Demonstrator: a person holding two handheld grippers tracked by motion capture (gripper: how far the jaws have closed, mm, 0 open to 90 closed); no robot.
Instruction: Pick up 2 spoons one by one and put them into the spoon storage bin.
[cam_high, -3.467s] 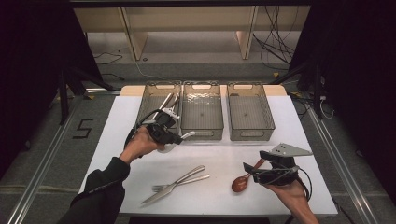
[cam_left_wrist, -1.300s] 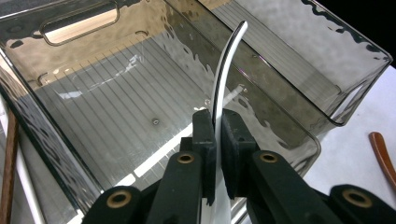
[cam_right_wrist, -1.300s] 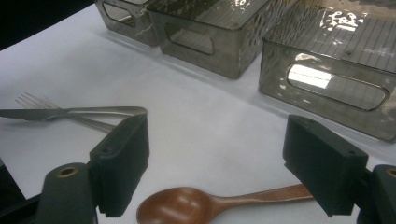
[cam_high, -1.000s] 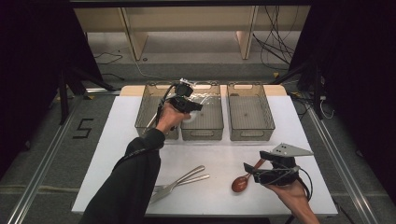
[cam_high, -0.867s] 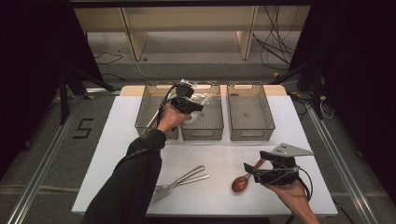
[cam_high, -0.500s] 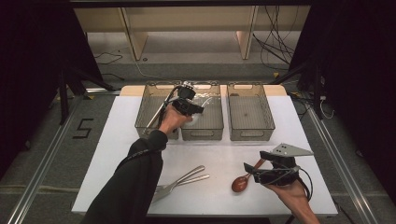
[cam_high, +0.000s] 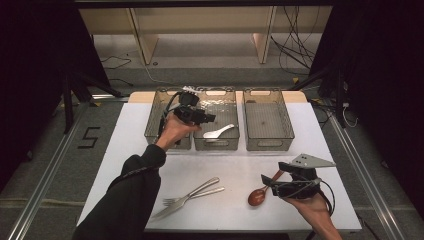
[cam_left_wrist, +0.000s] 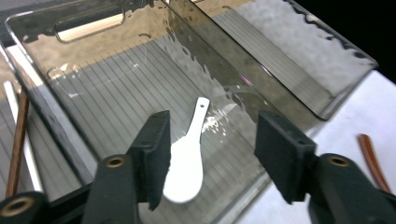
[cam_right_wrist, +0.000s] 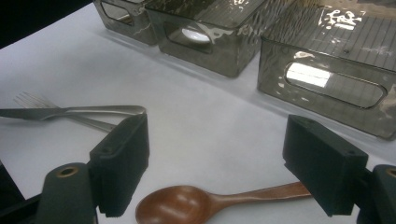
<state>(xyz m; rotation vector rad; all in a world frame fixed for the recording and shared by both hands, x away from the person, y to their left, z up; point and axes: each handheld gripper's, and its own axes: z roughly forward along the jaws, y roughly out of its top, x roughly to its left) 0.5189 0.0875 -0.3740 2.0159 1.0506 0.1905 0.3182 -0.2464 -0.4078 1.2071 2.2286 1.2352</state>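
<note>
The left gripper (cam_high: 210, 119) hung over the middle bin (cam_high: 216, 142). Its jaws had just been opening and stood wide, with nothing held. The white spoon (cam_high: 218, 132) lay flat in that bin, at about 5 o'clock from the gripper. At 3 o'clock, the right gripper (cam_high: 267, 182) stood wide around the brown spoon (cam_high: 258, 196) on the table (cam_high: 240, 170).

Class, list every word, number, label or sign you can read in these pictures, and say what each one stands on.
"5": a large dark numeral marked on the grey floor left of the table, seen in the high view.
No other text: the three bins, the white spoon, the wooden spoon, the cutlery and both grippers carry no readable lettering.
</note>
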